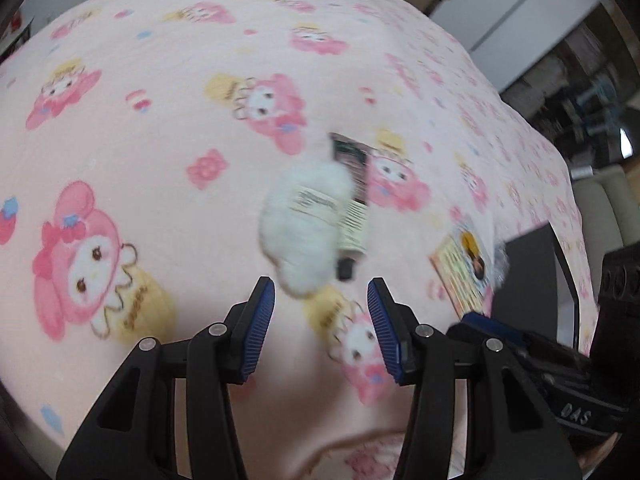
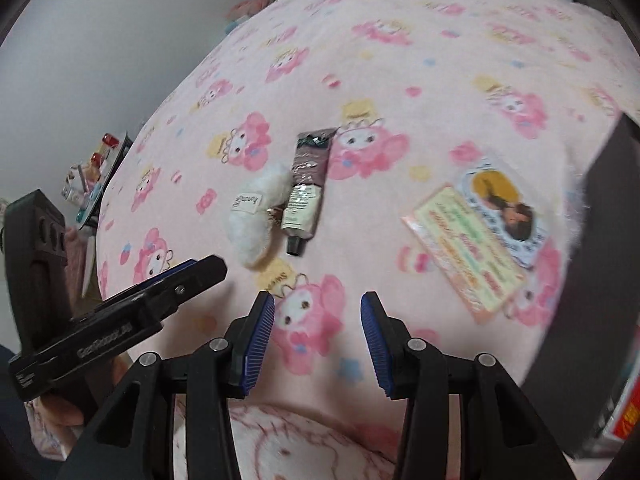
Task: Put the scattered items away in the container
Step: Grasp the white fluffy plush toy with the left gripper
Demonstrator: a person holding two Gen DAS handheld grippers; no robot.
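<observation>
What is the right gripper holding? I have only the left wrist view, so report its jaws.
Observer: Nothing. The right gripper is open, with only the blanket showing between its pads.
Operator: Now describe the tube. The fluffy thing covers part of it here.
Observer: The tube shows whole, black cap toward the grippers, and the white plush lies close by its left side.
Operator: Give me the cards in full.
Observer: Two overlapping cards lie flat to the right of the tube, apart from it and next to the dark container.
</observation>
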